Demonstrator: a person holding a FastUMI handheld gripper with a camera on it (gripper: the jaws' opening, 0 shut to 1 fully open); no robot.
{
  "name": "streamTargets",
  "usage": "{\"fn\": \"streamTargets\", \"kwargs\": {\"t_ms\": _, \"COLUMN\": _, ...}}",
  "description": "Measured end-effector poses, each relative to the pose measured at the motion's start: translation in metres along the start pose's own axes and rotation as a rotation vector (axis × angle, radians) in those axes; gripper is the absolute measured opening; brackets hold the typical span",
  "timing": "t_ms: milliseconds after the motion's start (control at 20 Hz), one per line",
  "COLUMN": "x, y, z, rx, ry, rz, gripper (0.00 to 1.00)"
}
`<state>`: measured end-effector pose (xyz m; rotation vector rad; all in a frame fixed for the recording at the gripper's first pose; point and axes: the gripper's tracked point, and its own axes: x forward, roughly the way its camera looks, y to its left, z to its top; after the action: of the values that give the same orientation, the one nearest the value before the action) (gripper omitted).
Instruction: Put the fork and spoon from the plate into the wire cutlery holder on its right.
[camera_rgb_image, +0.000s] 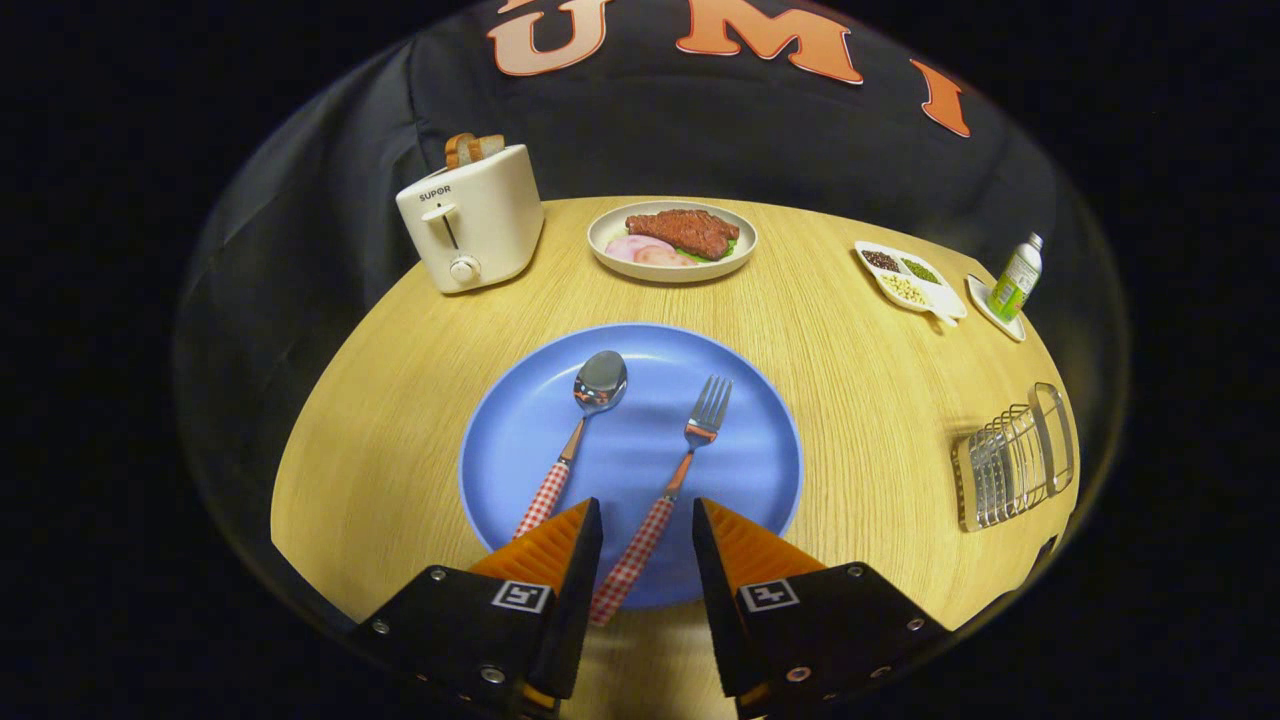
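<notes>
A blue plate (740, 470) lies on the wooden table just ahead of my fingers. On it lie a spoon (583, 424) at the left and a fork (680, 478) at the right, both with red-and-white checked handles pointing toward me. My gripper (647, 512) is open above the plate's near edge, and the fork's handle runs through the gap between the fingers without either one touching it. The spoon's handle ends beside the left finger. The wire cutlery holder (1013, 460) lies on its side to the plate's right, near the table's edge.
A white toaster (471, 217) with bread in it stands at the far left. A plate of meat (672, 240) sits beyond the blue plate. A divided dish of grains (909, 279) and a small green bottle (1016, 277) on a saucer stand at the far right.
</notes>
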<state>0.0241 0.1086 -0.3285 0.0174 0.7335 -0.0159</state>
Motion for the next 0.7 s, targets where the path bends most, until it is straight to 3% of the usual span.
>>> {"fn": "streamTargets", "kwargs": {"t_ms": 400, "x": 0.007, "y": -0.02, "z": -0.004, "rx": -0.024, "ry": 0.005, "rz": -0.049, "gripper": 0.15}}
{"fn": "streamTargets", "kwargs": {"t_ms": 700, "x": 0.009, "y": -0.026, "z": -0.001, "rx": -0.061, "ry": 0.016, "rz": -0.019, "gripper": 0.06}}
